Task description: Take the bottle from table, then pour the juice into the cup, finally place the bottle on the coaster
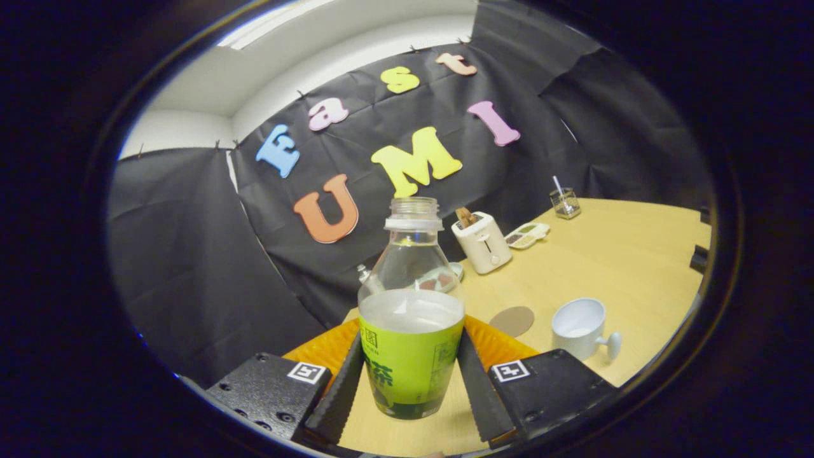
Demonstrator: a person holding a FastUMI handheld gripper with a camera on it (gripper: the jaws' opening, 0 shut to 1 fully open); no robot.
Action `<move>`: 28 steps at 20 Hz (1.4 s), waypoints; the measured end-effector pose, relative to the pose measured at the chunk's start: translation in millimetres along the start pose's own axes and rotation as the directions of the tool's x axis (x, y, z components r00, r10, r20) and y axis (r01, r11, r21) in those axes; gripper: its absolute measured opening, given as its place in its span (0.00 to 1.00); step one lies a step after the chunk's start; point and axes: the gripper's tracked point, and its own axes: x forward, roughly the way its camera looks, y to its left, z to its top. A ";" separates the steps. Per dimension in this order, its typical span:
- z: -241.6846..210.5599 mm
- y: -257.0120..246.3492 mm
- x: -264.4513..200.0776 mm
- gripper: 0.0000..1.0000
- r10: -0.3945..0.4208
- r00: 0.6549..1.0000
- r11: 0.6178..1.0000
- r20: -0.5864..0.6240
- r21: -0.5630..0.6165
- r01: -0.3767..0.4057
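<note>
The jaws (410,375) are clamped on the bottle (411,318), one finger (340,388) pressing its left side and the other finger (480,391) its right, both over the green label around the lower half. The bottle stands uncapped, its neck clear, and the whole scene leans, so it is hard to tell whether its base touches the worktop (610,267) or hangs just above it. Behind the bottle, at about nine and three o'clock from it, an orange ribbed tray (324,350) shows on either side of the fingers. At two o'clock from the bottle's base lies a round brown coaster (512,320), flat on the wood and apart from everything else. Just beyond the coaster, at three o'clock, sits a white cup (580,327) with its handle turned to the right; it is upright and looks pale inside. Farther back, at one o'clock from the bottle, a cream toaster (481,243) stands near the wall, then a small flat dish (527,235), then a glass (565,203) with a stick in it.
</note>
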 end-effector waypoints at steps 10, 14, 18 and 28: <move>4.9 -24.3 24.1 0.79 0.107 0.994 0.926 -0.007 0.364 -0.097; 0.1 -30.3 28.8 0.79 0.137 0.990 0.865 0.015 0.485 -0.127; -7.3 -31.8 33.8 0.78 0.167 0.986 0.794 0.016 0.590 -0.144; 16.0 -19.6 34.2 0.78 0.237 0.967 0.582 0.090 0.785 -0.215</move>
